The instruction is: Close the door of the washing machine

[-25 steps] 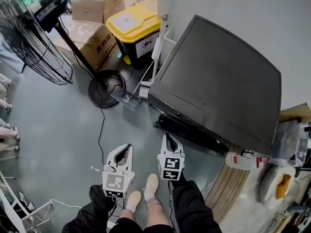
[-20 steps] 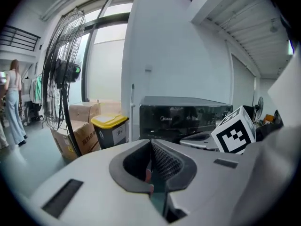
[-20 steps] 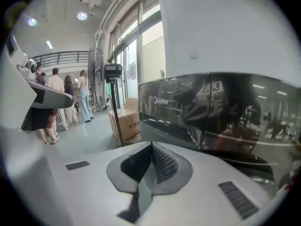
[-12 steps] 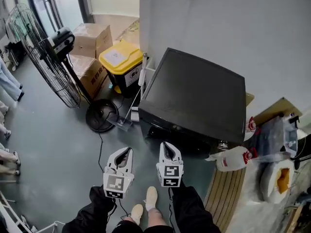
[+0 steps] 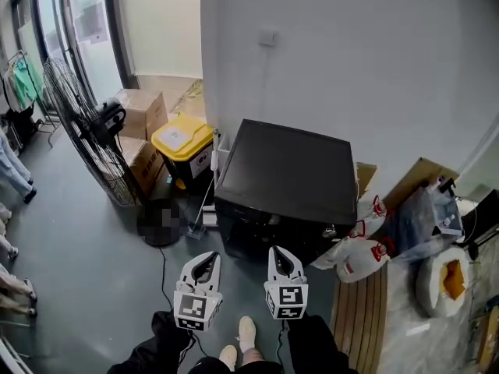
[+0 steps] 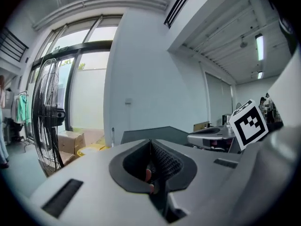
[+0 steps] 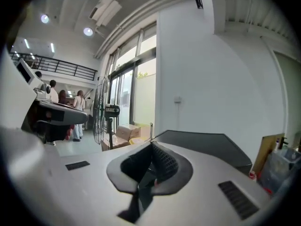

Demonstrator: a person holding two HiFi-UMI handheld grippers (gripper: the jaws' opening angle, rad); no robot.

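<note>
Washing machine (image 5: 284,179): black, boxy and flat-topped, standing on the grey floor (image 5: 86,263) against the white wall (image 5: 366,68), its dark front turned toward the person; the door cannot be told apart from that dark front. Left gripper (image 5: 207,257): white, held level in front of the machine's left front corner and apart from it, jaws closed together with nothing between them. Right gripper (image 5: 277,252): white, beside the left one and parallel to it, facing the middle of the machine's front without touching, jaws likewise closed and empty. Yellow-lidded bin (image 5: 181,140): just beside the machine's left side. Cardboard boxes (image 5: 140,111): behind the bin, near the window. Standing fan (image 5: 82,127): large, black, wire-caged, left of the bin. White jugs (image 5: 360,257) with red caps: lying at the machine's right front corner. Wooden slats (image 5: 359,314): on the floor right of the right gripper. Person's shoe (image 5: 246,333): pale, on the floor between the two grippers.
</note>
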